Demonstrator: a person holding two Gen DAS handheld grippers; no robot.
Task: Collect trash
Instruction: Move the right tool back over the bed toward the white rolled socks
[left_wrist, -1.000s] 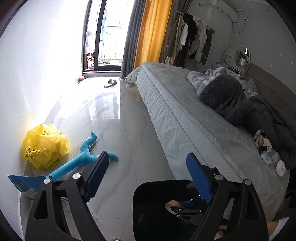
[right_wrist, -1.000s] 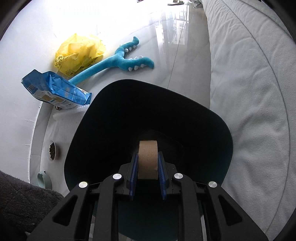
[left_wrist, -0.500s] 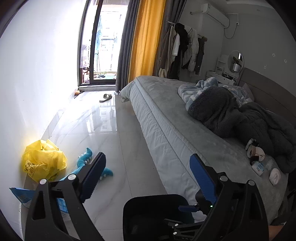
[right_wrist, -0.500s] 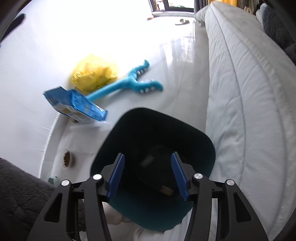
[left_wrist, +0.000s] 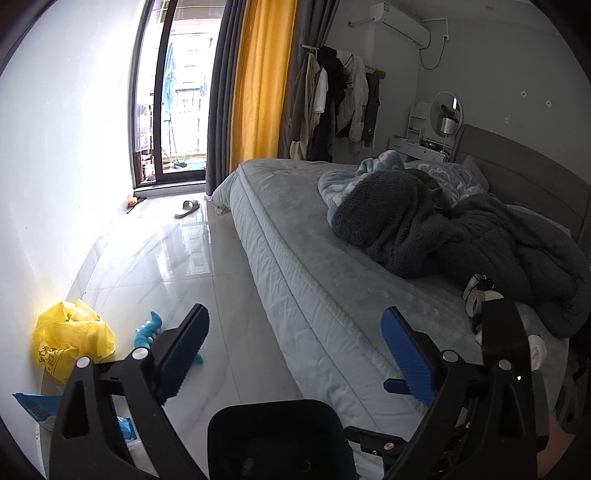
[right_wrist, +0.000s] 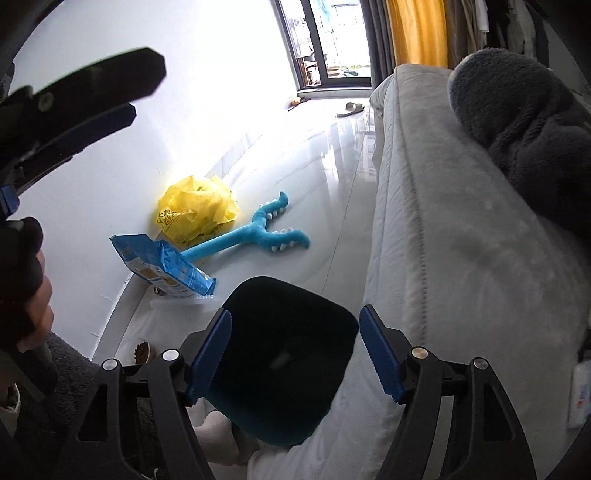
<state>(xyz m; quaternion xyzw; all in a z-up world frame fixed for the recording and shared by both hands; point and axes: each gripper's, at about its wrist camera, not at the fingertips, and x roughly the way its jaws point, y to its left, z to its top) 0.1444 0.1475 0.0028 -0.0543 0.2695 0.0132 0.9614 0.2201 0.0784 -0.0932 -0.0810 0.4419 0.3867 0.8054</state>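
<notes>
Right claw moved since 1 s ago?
Yes. The right claw has opened and pulled up and back from the bin; the cardboard roll is out of its grip.

Legible text: none | yellow bag (right_wrist: 195, 213): dark print, unreadable | blue packet (right_wrist: 162, 266): label print, unreadable

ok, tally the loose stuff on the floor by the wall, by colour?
Yellow: 1, crumpled plastic bag
Blue: 2, plush toy and snack bag
Grey: 1, slipper near the window
Total: 4
</notes>
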